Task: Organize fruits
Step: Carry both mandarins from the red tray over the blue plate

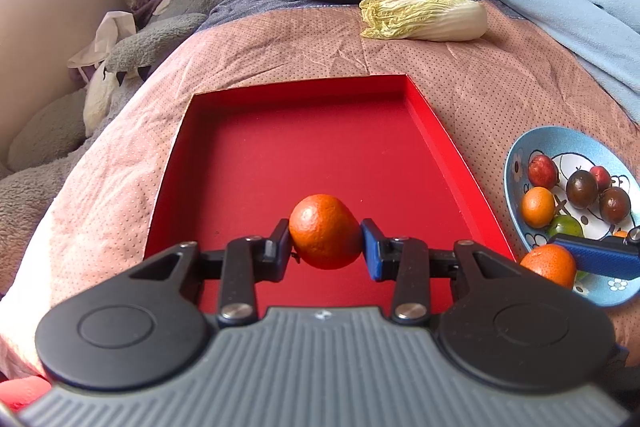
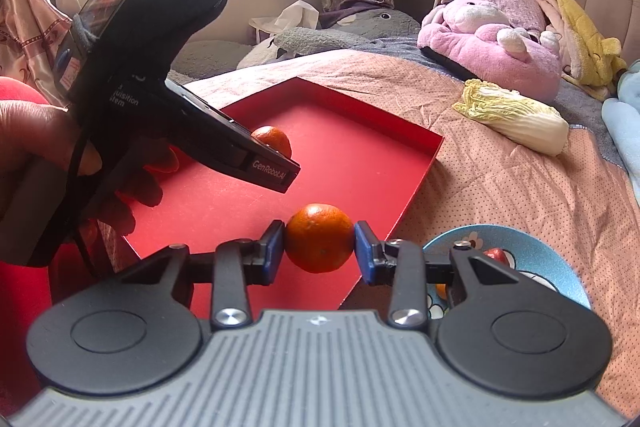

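Over red tray [image 1: 240, 131], each tool pinching a round, dimpled orange tangerine [image 1: 325, 231]

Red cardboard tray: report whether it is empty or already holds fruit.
Empty. The red cardboard tray shows only bare floor; both orange mandarins are held above it by the left gripper and right gripper.

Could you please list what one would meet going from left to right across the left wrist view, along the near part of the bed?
Red tray → tangerine held in the left gripper → blue bowl of mixed fruit.
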Demonstrator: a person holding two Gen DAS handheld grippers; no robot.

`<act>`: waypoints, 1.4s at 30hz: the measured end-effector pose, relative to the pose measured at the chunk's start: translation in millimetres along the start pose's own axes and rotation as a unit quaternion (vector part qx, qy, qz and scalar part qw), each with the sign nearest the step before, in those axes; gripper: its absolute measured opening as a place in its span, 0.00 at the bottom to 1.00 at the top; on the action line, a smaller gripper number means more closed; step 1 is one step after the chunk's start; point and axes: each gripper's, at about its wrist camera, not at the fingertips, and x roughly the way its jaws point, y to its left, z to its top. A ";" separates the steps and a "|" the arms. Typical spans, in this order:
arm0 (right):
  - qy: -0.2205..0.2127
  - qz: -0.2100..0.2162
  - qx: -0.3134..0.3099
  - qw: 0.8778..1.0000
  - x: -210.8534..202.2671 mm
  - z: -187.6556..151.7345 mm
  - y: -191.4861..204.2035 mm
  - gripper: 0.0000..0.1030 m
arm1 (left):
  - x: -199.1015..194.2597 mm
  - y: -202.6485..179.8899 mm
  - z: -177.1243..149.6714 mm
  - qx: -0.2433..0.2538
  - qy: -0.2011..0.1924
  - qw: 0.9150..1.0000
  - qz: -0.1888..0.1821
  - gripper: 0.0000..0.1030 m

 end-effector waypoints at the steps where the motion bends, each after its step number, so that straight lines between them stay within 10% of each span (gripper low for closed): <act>1: -0.001 -0.002 0.003 1.000 -2.8 -1.6 -2.7 0.42 | -0.6 -1.6 0.5 0.002 -0.001 1.000 -0.001 0.39; 42: -0.006 -0.077 0.089 0.993 -63.4 -59.0 -98.6 0.42 | -5.8 -99.5 20.5 0.039 -0.018 0.994 -0.104 0.39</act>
